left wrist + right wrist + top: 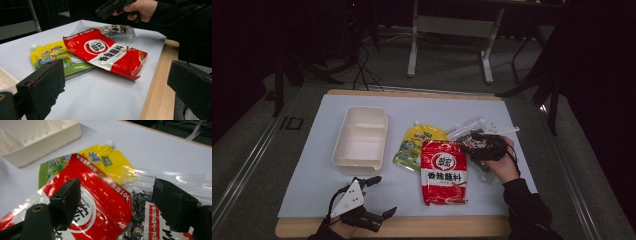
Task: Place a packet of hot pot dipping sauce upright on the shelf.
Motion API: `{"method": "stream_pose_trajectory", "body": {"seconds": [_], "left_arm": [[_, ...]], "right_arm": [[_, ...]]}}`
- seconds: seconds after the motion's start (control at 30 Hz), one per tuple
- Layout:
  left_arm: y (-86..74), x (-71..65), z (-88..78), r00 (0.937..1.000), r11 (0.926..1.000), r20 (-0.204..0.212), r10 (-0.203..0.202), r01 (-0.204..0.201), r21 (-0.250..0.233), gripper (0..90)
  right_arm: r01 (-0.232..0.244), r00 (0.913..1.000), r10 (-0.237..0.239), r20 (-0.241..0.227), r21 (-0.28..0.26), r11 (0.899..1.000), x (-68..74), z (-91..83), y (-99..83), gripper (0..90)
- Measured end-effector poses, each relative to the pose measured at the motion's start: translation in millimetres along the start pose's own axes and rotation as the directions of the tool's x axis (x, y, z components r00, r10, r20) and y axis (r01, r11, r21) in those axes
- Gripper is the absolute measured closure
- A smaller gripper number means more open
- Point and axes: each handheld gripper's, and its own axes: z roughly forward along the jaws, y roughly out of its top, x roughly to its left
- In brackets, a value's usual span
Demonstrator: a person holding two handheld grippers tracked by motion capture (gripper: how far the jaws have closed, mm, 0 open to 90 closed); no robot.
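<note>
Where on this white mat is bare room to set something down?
Free: the far strip behind the cream plastic tray, and the near strip between the left gripper and the red sauce packet. Crowded: mid-right, where red packet, yellow spouted pouch and clear seaweed bag overlap.

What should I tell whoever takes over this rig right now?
Left gripper: open, holding nothing, at the near left edge of the table.
Right gripper: open, nothing gripped, over the clear bag of dark dried food beside the red sauce packet.
Things: the red sauce packet lies partly over the yellow spouted pouch and over an edge of the clear bag; the cream tray sits to the left, nothing in it.
Done: nothing in the tray.
Left: probably grip the clear bag, then move the packets to the tray.
</note>
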Motion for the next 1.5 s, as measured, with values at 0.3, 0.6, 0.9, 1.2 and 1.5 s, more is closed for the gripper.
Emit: {"method": "stream_pose_trajectory", "body": {"seconds": [0.3, 0.6, 0.9, 1.2, 1.5], "left_arm": [[-0.9, -1.5, 2.7, 0.9999, 0.9995, -0.001, 0.015, -0.015, 0.026, 2.5], [-1.0, -0.9, 2.8, 1.0000, 0.9997, 0.005, 0.005, -0.005, 0.023, 2.5], [-1.2, -0.5, 2.7, 1.0000, 0.9997, 0.006, 0.003, -0.003, 0.024, 2.5], [-1.3, -1.0, 3.7, 1.0000, 0.9996, 0.009, 0.003, -0.003, 0.028, 2.5], [-0.6, -2.0, 5.0, 0.9999, 0.9995, 0.012, -0.002, 0.002, 0.031, 2.5]], "right_arm": [[-0.016, 0.9998, 0.015, 0.009, 0.042, 0.999, -6.1, 14.8, -3.1, 30.8], [-0.019, 0.9996, 0.016, 0.023, 0.122, 0.992, -9.3, 28.0, -2.7, 39.2], [-0.029, 0.9996, 0.030, 0.000, 0.224, 0.974, -16.2, 42.3, -7.9, 54.3], [0.024, 0.9997, -0.023, -0.004, 0.238, 0.971, -9.3, 33.9, -1.0, 87.8], [0.055, 0.9985, -0.052, -0.018, 0.213, 0.976, -1.9, 19.4, 7.0, 88.7]]}}
